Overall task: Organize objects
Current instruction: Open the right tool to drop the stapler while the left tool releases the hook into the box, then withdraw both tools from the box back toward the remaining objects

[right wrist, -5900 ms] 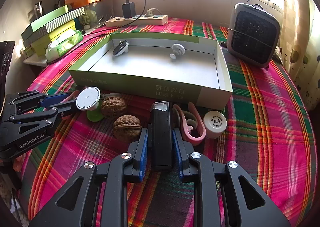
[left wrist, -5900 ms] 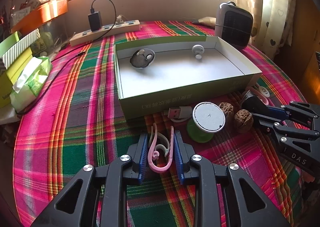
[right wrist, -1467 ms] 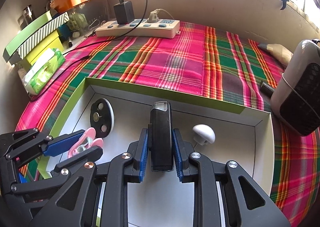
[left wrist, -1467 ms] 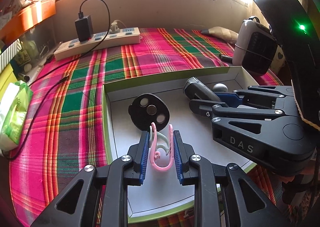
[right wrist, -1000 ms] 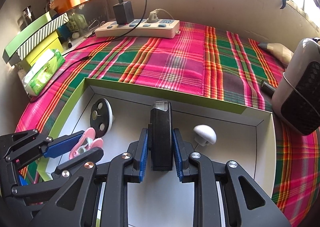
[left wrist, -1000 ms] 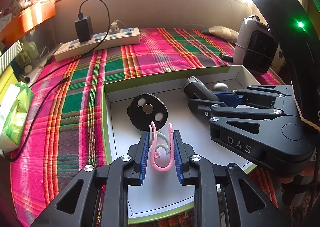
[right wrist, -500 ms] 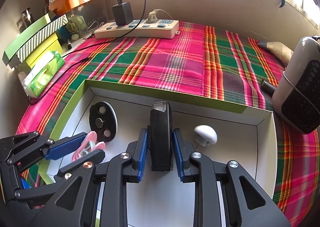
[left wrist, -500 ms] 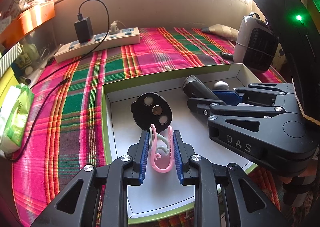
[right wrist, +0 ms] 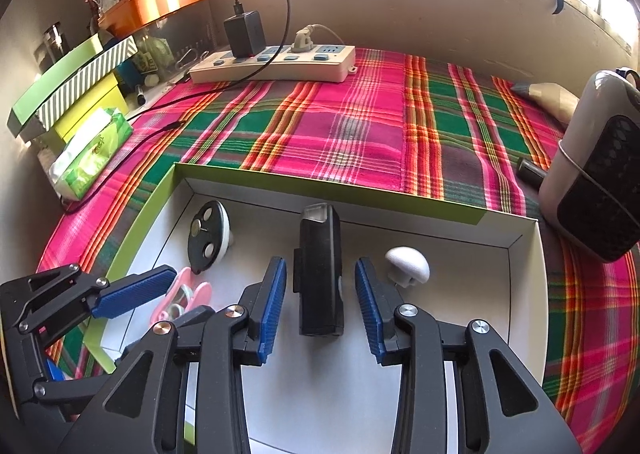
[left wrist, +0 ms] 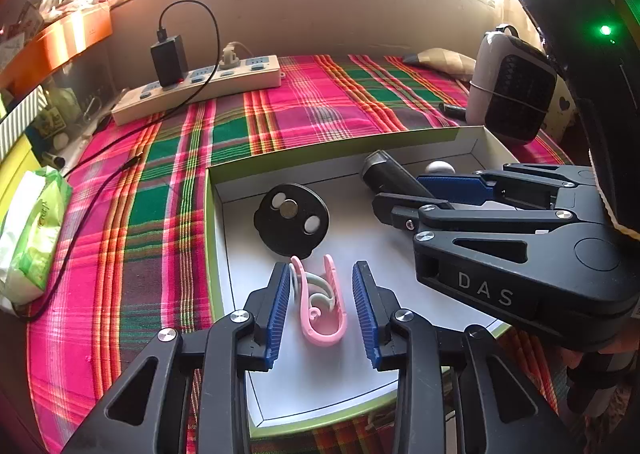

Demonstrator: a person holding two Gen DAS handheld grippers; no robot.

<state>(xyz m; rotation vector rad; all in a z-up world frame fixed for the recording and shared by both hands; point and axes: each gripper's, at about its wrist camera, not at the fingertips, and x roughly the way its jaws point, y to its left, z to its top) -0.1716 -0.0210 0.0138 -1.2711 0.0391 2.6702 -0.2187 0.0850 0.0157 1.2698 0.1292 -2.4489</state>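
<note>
A shallow green box with a white inside [left wrist: 216, 238] [right wrist: 516, 250] sits on the plaid cloth. My left gripper [left wrist: 323, 308] is open over the box, and a pink clip [left wrist: 320, 306] lies free between its pads on the box floor. My right gripper [right wrist: 320, 302] is open, and a black rectangular device [right wrist: 320, 274] lies between its pads in the box. A black round disc [left wrist: 291, 225] [right wrist: 209, 236] and a white mushroom-shaped knob [right wrist: 407, 266] also lie in the box. The right gripper's body [left wrist: 520, 254] crosses the left wrist view.
A white power strip [right wrist: 276, 62] with a black charger and cable lies at the back. A small fan heater [right wrist: 592, 174] stands right of the box. A green tissue pack [right wrist: 92, 150] and stacked boxes [right wrist: 68, 82] are at the left.
Both grippers have opened. The pink clip and the black device, held half a second ago, now lie loose on the box floor.
</note>
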